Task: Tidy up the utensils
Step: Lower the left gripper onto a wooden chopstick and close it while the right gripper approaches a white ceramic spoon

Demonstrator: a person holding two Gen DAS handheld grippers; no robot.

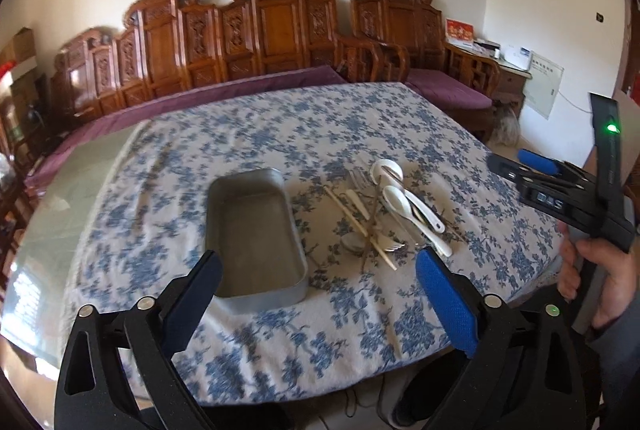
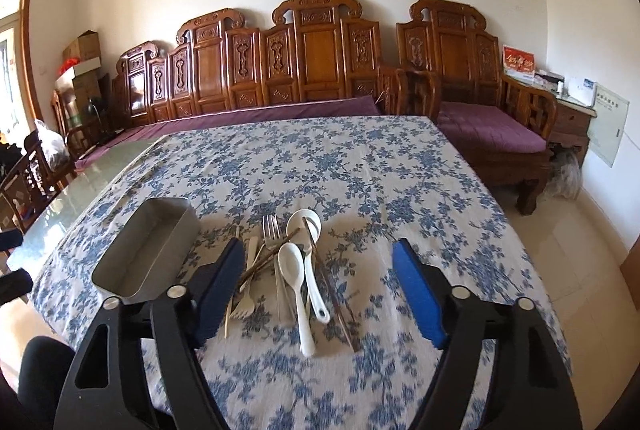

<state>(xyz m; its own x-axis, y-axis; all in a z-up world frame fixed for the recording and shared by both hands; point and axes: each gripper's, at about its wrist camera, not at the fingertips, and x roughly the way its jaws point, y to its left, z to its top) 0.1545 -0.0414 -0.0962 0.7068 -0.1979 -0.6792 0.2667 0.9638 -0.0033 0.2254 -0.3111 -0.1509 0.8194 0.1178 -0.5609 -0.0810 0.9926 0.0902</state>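
An empty grey metal tray (image 1: 294,262) (image 2: 116,284) lies on the blue-flowered tablecloth (image 1: 280,134) (image 2: 360,166). To its right is a loose pile of utensils: white ceramic spoons (image 1: 400,204) (image 2: 294,266), metal forks (image 1: 358,178) (image 2: 271,226), chopsticks (image 1: 360,230) (image 2: 340,306) and a small knife. My left gripper (image 1: 320,282) hovers open just before the tray's near end, nothing between its fingers. My right gripper (image 2: 320,290) (image 1: 536,160) is open above the near side of the pile, apart from it, with the spoons showing between its fingers.
A carved wooden bench with purple cushions (image 2: 492,134) runs behind the table. Bare glass tabletop (image 1: 64,198) shows left of the cloth. A person's hand (image 1: 588,270) holds the right gripper at the table's right edge. A side cabinet (image 2: 572,118) stands at the far right.
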